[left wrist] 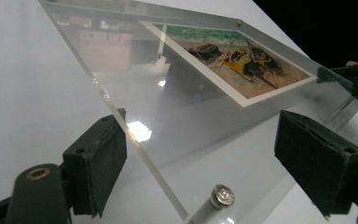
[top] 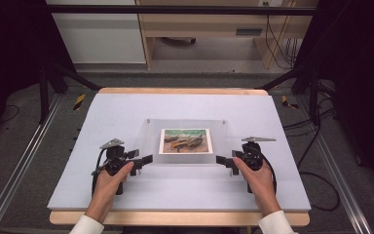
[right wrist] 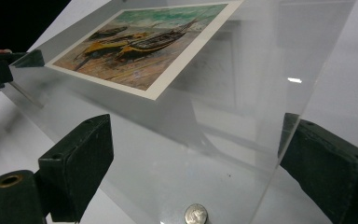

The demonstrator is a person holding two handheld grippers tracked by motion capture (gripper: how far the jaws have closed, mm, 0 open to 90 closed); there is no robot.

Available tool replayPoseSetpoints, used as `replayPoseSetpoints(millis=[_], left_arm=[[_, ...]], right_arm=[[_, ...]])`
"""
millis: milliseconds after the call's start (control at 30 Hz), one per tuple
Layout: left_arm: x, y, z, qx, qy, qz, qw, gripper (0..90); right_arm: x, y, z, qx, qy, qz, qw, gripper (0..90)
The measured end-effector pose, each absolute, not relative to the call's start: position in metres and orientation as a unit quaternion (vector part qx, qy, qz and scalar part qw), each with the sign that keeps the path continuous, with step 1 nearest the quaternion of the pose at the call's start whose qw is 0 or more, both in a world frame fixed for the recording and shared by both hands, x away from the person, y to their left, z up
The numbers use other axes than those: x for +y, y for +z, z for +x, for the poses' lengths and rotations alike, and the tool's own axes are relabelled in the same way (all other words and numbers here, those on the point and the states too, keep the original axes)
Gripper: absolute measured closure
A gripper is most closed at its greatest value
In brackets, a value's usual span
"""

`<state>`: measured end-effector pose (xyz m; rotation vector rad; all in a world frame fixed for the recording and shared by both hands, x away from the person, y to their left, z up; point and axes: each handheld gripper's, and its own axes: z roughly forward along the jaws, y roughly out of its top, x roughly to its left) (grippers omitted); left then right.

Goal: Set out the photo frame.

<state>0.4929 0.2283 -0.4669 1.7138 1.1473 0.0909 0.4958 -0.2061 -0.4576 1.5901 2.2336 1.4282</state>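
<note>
Clear frame [top: 187,141] with boat picture [top: 185,141], laid at desk [top: 126,112] centre; near corners straddled by left tongs [top: 145,162] and right tongs [top: 224,162], both spread wide, unclamped.

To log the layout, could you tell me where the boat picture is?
In the high view, the boat picture lies inside the clear acrylic frame at mid-table, between both grippers.

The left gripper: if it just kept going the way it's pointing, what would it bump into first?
Probably the clear acrylic frame: its near corner already sits between the open jaws of the left gripper, so the frame's edge and the metal bolt come first.
</note>
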Motion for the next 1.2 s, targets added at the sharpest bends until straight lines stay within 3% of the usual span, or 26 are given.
replayPoseSetpoints(millis=[600, 1200], left_arm=[[0.220, -0.462, 0.503, 0.470, 0.098, 0.713, 0.512, 21.3], [0.221, -0.457, 0.483, 0.465, 0.124, 0.716, 0.506, 28.2]], right_arm=[[-0.201, -0.451, 0.506, 0.728, 0.457, 0.505, 0.082, 13.6], [-0.201, -0.447, 0.489, 0.741, 0.453, 0.483, 0.112, 18.3]])
